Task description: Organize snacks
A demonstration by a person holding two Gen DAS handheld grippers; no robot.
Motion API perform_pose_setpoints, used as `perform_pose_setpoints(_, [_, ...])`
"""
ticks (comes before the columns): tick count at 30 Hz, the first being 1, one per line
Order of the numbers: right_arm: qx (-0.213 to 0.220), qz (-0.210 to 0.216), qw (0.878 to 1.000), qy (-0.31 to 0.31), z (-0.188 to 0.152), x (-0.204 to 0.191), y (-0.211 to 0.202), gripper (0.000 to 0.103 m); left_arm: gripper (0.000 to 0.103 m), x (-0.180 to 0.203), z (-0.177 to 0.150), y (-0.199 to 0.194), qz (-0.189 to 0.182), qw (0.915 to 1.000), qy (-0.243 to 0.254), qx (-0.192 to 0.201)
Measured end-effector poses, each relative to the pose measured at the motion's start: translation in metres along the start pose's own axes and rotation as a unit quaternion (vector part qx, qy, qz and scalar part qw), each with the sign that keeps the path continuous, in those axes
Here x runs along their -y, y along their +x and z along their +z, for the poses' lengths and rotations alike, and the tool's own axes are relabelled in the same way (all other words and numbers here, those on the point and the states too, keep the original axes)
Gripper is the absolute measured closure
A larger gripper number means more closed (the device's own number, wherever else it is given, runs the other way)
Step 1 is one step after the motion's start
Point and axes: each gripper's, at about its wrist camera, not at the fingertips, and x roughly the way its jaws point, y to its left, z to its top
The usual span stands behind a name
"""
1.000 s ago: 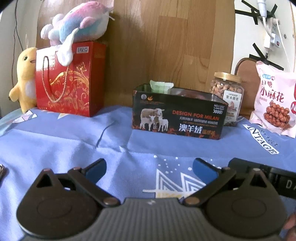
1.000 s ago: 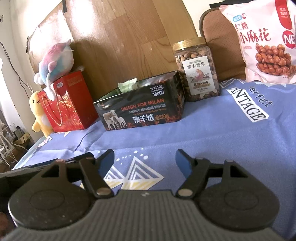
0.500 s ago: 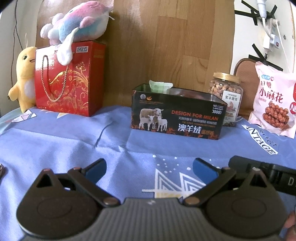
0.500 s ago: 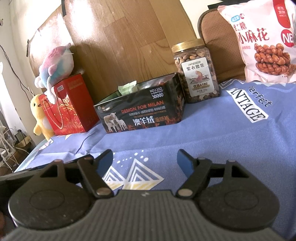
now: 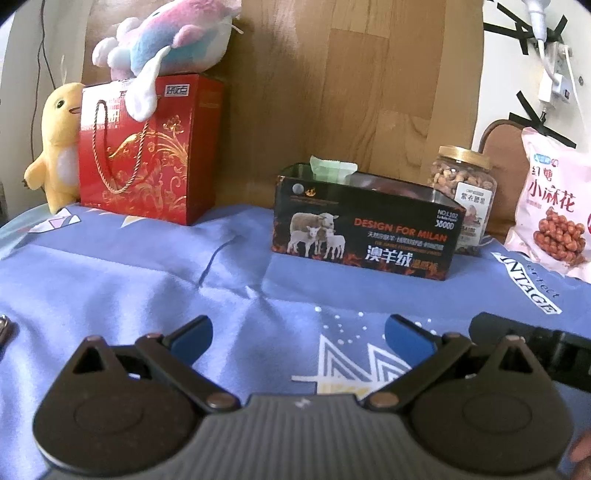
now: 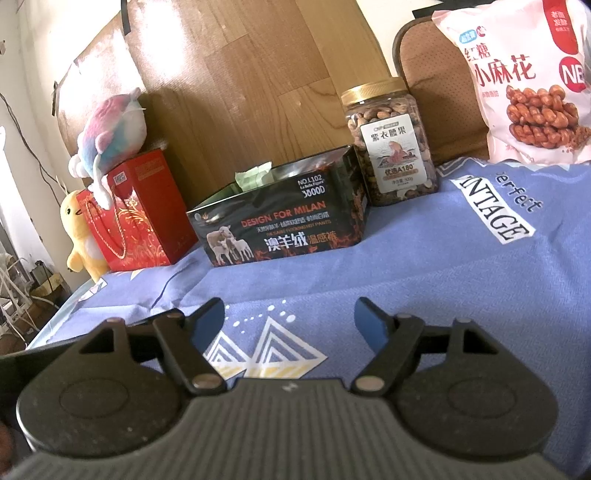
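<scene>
Both grippers, left and right, spread wide, holding nothing; ahead, open black printed box, green packet inside; beyond right fingertip, gold-lidded clear nut jar, pink twist-snack bag outside; fits sorting underway or finished.

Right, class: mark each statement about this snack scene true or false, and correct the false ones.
1. The nut jar has a gold lid. True.
2. The left gripper grips the pink snack bag. False: its jaws are open and hold nothing; the bag leans at the back right.
3. A pastel plush toy lies on top of the red gift box. True.
4. The black box stands right of the nut jar. False: it stands left of it.
5. The right gripper has its jaws open over the blue cloth. True.
</scene>
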Motion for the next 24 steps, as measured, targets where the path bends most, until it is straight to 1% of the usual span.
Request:
perform_pose_setpoints(9, [0.002,0.001,1.000,0.003,0.000,0.000,-0.001,0.022,0.000,0.001,-0.001,0.001,0.016,0.9999,0.004,-0.002])
perform_pose_setpoints(14, [0.002,0.002,1.000,0.004,0.000,0.001,-0.001,0.022,0.000,-0.003,0.002,0.002,0.002,0.9999,0.000,-0.012])
perform_pose_setpoints(17, [0.002,0.002,1.000,0.004,0.000,0.001,-0.001,0.022,0.000,-0.007,0.003,-0.002,0.000,1.0000,-0.009,0.001])
perform_pose_setpoints(21, [0.002,0.002,1.000,0.005,0.000,0.001,-0.001,0.021,0.000,-0.008,0.005,-0.014,0.026,0.9988,-0.006,0.042])
perform_pose_setpoints(24, [0.002,0.003,1.000,0.008,-0.001,0.001,-0.001,0.021,0.000,-0.009,0.008,-0.019,0.035,0.9982,-0.005,0.048])
